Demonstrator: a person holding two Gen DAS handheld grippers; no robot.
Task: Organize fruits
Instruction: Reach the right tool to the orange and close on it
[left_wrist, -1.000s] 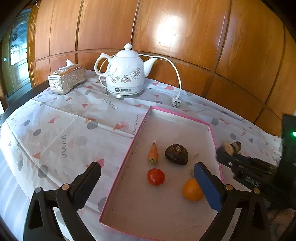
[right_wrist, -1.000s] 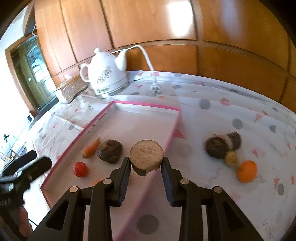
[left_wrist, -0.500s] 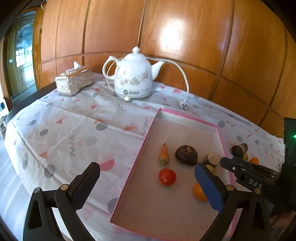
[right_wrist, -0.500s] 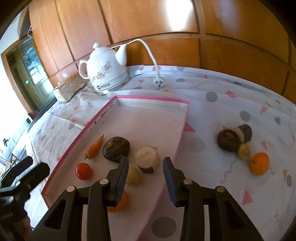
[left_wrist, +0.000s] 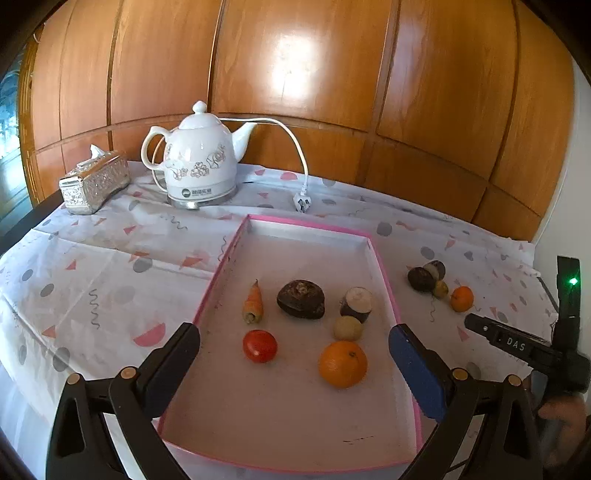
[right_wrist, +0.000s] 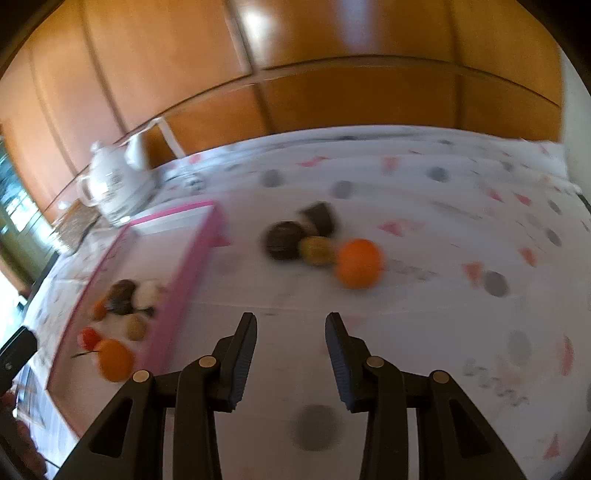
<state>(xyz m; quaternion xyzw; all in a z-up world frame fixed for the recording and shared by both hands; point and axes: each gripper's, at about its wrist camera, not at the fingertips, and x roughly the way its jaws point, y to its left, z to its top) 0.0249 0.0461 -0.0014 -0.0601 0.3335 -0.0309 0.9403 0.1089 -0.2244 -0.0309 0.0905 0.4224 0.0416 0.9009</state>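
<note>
Both claws are seen spread wide with nothing between their fingers: the left claw (left_wrist: 293, 352) is held over the near end of the pink-rimmed tray (left_wrist: 384, 273), and the right claw (right_wrist: 291, 347) is held above the patterned cloth of the surface (right_wrist: 424, 295), to the right of the tray. Behind the tray stand a white electric kettle (left_wrist: 199, 162) and a silver tissue box (left_wrist: 94, 181). Six pieces already lie in the tray; the largest are an orange (left_wrist: 342, 363) and a dark round fruit (left_wrist: 301, 299). Outside it, a cluster of four is left on the cloth: a small orange (right_wrist: 358, 263), a dark fruit (right_wrist: 282, 240), a cut dark piece (right_wrist: 319, 218) and a yellowish fruit (right_wrist: 317, 250). That cluster lies straight ahead of the right claw, slightly rightward, so the right claw is judged the nearer; the orange sits closest to it.
</note>
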